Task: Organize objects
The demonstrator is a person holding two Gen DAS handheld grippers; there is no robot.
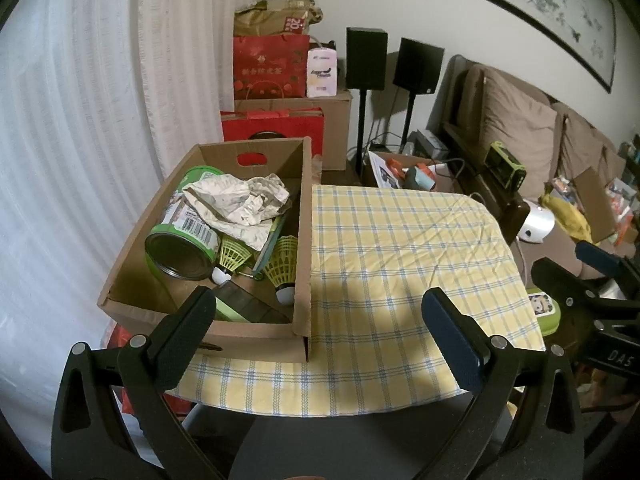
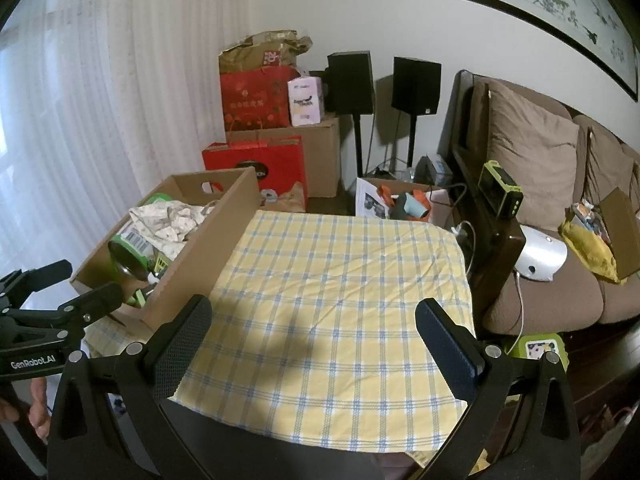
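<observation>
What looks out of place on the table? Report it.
Nothing is spilled. In the cardboard box, the green can lies tipped on its side, crumpled paper slumped over it, and two shuttlecocks lie loose. The checked cloth is wrinkled.

Matte black left gripper (image 1: 320, 320) and right gripper (image 2: 314, 330) share dark textured pads (image 2: 182, 346), silver pivot screws (image 2: 491, 351) and triangular cutouts. White "GenRobot.AI" lettering (image 2: 33, 363) marks one; bare fingers (image 2: 40, 412) show below.
</observation>
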